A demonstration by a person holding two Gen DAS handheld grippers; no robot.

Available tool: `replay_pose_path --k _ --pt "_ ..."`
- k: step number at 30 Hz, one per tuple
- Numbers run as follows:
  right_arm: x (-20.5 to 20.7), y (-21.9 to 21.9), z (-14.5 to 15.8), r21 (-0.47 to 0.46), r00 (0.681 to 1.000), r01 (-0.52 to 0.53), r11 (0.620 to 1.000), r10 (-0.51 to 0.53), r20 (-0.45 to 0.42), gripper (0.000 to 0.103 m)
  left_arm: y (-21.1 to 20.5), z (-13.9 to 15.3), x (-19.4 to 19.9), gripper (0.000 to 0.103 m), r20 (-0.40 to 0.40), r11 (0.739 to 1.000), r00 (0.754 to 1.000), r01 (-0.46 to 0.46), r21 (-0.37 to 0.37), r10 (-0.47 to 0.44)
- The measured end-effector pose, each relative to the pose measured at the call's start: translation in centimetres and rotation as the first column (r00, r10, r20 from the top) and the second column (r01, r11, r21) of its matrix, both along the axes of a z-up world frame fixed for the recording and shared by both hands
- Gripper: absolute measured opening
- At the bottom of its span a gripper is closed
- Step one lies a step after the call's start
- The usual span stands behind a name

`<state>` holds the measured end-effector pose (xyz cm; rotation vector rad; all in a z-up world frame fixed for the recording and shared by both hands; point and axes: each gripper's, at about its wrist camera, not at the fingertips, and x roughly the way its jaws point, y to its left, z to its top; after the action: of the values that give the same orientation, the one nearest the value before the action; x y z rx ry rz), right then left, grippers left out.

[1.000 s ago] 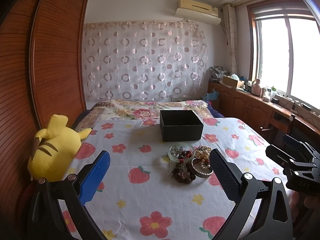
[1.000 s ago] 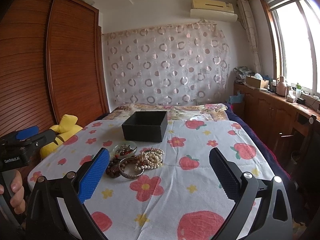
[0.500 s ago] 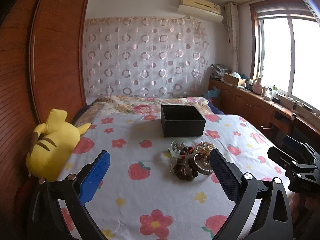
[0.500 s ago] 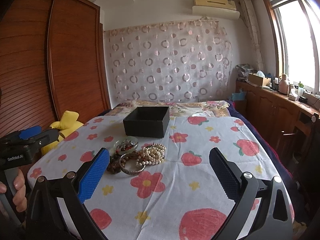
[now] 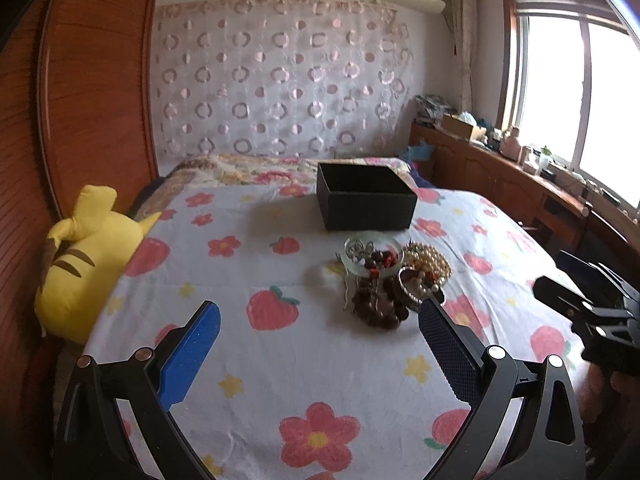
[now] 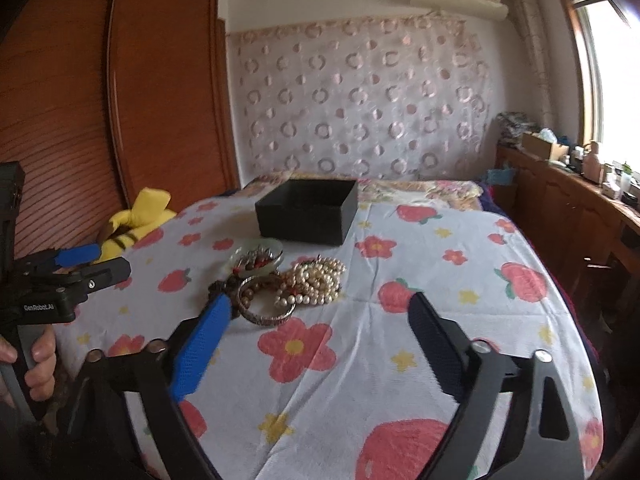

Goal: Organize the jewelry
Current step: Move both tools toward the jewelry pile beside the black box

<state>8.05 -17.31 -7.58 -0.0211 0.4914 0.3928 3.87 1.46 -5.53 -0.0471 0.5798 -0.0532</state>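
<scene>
From left wrist: left gripper (image 5: 318, 340) wide open, empty; jewelry pile (image 5: 390, 280) lies ahead-right, off its dark finger, short of black box (image 5: 366, 202).

From right wrist: right gripper (image 6: 318, 328) jaws just narrowing, nothing between (still open); pile (image 6: 280, 286) ahead-left by blue finger (image 6: 202, 346), nearer this hand.

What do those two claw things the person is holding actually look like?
Each is a black, angular frame ending in two long flat fingers. On the left gripper and on the right gripper, one finger pad is bright blue and the other dark, both with a fine dotted texture. Silver bolt heads sit at the finger joints. White lettering, GenRobot.AI, marks the left one's side. No cables show.
</scene>
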Motion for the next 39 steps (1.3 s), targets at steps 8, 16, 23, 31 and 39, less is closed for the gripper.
replay_pose_path --k 8,16,23,31,39 --pt "2.5 0.5 -1.4 -0.087 0.996 -0.058 0.995 0.052 -0.067 0.081 -0.9 -0.6 1.4 0.096 -0.044 0.996 0.995 0.089 0.0 -0.089" --pt "3.9 1.3 -2.3 -0.123 0.987 -0.122 0.985 0.107 -0.12 0.081 -2.2 -1.5 5.0 0.096 -0.127 0.984 0.976 0.175 -0.015 -0.176" --pt "4.2 2.2 -3.6 -0.132 0.979 -0.157 0.979 0.136 -0.155 0.081 -3.2 -1.3 9.0 0.086 -0.177 0.972 0.956 0.233 -0.038 -0.236" --pt "3.6 2.4 -3.7 -0.138 0.983 -0.147 0.979 0.13 -0.126 0.081 -4.4 -2.7 14.3 0.084 -0.266 0.964 0.927 0.253 -0.076 -0.264" --pt "3.5 1.5 -3.7 -0.101 0.985 -0.138 0.985 0.125 -0.122 0.081 -4.7 -4.1 17.8 0.084 -0.339 0.972 0.911 0.227 -0.066 -0.236"
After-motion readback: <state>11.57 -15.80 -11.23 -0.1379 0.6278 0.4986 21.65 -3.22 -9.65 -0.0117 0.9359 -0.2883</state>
